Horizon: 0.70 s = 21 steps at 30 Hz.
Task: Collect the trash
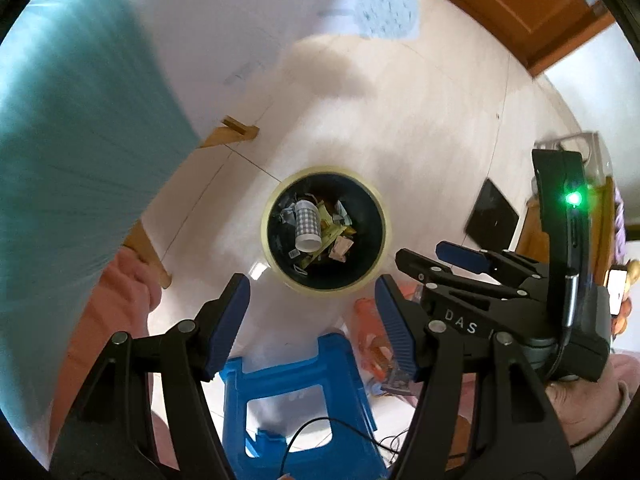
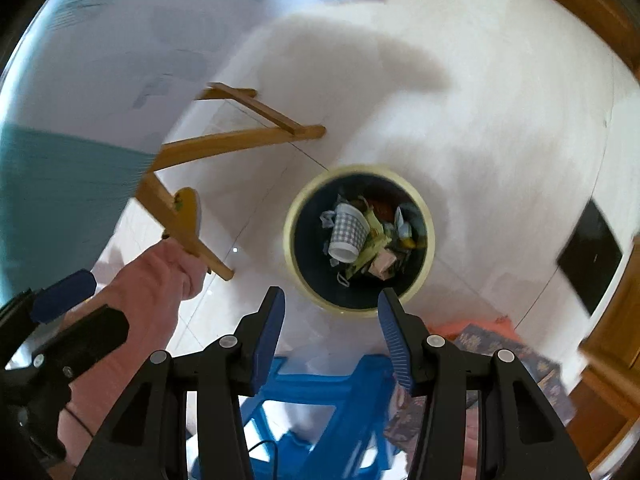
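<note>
Left tongs (image 1: 312,320) and right tongs (image 2: 332,324) both stand wide and empty above the bin (image 1: 324,228). The trash (image 1: 316,228), including a checked paper cup (image 1: 307,226), lies inside the bin on the floor (image 1: 420,120).

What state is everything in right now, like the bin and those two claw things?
Trash bin: upright, uncovered, partly filled with trash.
Checked paper cup: lying on its side inside the bin.
Left gripper: open, empty.
Right gripper: open, empty.
Blue stool: standing below the grippers.
</note>
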### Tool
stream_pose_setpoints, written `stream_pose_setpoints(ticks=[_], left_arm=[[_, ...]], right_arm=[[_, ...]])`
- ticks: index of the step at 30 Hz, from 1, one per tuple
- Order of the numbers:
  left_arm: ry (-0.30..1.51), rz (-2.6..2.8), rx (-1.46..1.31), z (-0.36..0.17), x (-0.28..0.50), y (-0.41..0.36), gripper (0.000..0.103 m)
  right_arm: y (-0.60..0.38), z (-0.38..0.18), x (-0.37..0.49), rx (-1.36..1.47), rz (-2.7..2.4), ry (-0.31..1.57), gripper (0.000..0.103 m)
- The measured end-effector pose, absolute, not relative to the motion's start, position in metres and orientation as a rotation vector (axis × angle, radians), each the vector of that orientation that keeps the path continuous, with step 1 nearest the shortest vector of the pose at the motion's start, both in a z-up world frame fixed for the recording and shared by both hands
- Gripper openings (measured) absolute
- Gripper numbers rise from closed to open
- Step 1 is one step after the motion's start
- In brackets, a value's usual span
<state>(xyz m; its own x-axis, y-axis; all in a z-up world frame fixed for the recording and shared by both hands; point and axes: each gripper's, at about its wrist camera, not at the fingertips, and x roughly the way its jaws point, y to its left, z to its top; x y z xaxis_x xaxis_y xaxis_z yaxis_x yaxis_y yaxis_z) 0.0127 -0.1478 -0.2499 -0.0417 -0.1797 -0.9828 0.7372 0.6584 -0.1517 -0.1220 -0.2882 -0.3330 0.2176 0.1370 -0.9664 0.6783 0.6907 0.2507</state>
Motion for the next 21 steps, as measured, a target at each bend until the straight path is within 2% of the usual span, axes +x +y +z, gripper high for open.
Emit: stream_pose_setpoints(ticks=[11,21], left_arm=[[1.251,-0.744,0.368,-0.138,0.009,-0.103,0.062],[1.102,-0.653,0.343,-0.065,0.001,-0.078,0.062]], right_arm=[[-0.253,-0.210,-0.112,0.598,-0.324,1.147,0.049],[-0.242,-0.112,-0.110,0.462,-0.277,0.996,0.049]])
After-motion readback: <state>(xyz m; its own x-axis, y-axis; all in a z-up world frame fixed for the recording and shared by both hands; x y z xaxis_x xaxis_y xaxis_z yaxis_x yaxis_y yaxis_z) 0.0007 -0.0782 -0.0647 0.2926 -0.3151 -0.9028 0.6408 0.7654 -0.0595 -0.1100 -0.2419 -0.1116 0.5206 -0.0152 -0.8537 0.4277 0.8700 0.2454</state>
